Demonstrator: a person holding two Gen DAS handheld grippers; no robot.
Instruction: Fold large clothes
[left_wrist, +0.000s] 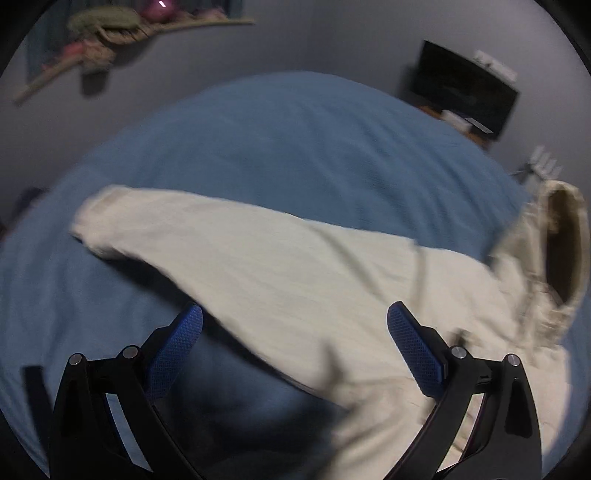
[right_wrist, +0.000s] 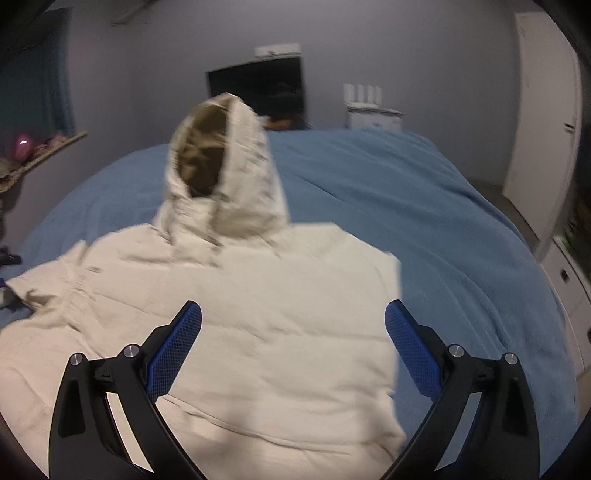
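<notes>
- Left claw (left_wrist: 294, 314): fingers spread wide, nothing between them, hovering above the fabric.
- Right claw (right_wrist: 293, 312): likewise spread and empty, poised over the garment's body.
- Cream hoodie (right_wrist: 240, 332) lies flat on the bed, directly under and ahead of both claws.
- Sleeve (left_wrist: 207, 240) runs from just beneath the left claw out ahead and to its left; long axis slanted, cuff at the far end.
- Hood (right_wrist: 229, 177) sits straight ahead of the right claw, opening up, dark lining showing.
- Judgement: left claw is nearer the outstretched sleeve, so folding it inward falls to that side; the right edge of the body (right_wrist: 391, 295) looks already straight.
- Surface: blue bedspread (right_wrist: 443, 221), soft, lightly rippled; fabric may drag on it.
- Room: grey walls, dark screen (right_wrist: 258, 88) beyond the bed, white door (right_wrist: 543, 110) far right, cluttered shelf (left_wrist: 122, 26) far left. Both views motion-blurred.
</notes>
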